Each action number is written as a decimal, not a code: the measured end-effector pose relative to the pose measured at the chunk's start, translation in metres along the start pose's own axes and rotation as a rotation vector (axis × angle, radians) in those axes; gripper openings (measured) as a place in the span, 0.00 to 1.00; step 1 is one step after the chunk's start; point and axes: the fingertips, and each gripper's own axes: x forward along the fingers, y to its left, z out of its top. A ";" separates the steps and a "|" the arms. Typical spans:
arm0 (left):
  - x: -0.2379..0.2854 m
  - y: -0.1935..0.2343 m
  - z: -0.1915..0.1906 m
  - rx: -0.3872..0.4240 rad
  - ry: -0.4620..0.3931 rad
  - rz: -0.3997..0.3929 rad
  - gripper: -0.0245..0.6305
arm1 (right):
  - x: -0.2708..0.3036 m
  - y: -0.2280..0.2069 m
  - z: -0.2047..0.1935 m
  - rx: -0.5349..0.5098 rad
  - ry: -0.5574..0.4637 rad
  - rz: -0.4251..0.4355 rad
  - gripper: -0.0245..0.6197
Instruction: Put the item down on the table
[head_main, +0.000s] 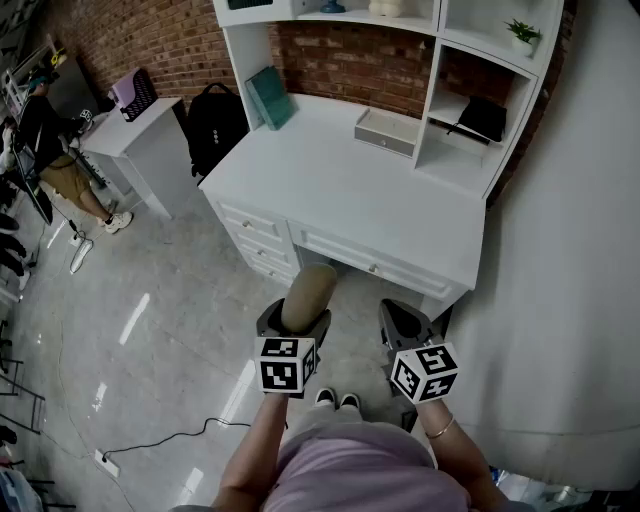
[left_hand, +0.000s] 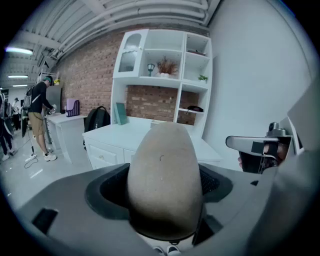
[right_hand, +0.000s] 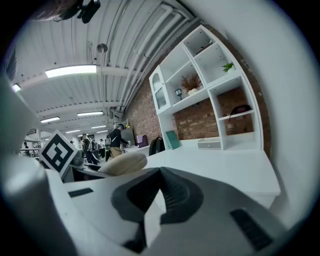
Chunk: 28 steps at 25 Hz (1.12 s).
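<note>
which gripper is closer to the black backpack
Left. The left gripper, holding the beige item, is in front of the desk's left end, on the backpack's side; the right gripper is further right, farther from it.

Item (left_hand: 165, 175): matt, finely grainy, stone-like. Left gripper (head_main: 293, 322): matt grey plastic; pads (left_hand: 214, 181) dark, ribbed, rubbery. Desk (head_main: 350, 190): smooth white satin paint. Wall (head_main: 350, 60): rough red brick. Floor (head_main: 130, 330): glossy, with glare. Backpack (head_main: 215, 125): black cloth
</note>
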 end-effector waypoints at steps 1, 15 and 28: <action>0.000 -0.001 0.000 -0.001 -0.003 0.000 0.63 | -0.001 -0.001 0.001 0.002 -0.004 0.000 0.04; 0.010 -0.007 0.008 -0.022 -0.006 0.011 0.63 | 0.004 -0.017 0.003 0.026 -0.016 0.009 0.04; 0.081 0.006 0.042 -0.005 0.004 -0.037 0.63 | 0.055 -0.060 0.018 0.058 -0.026 -0.032 0.04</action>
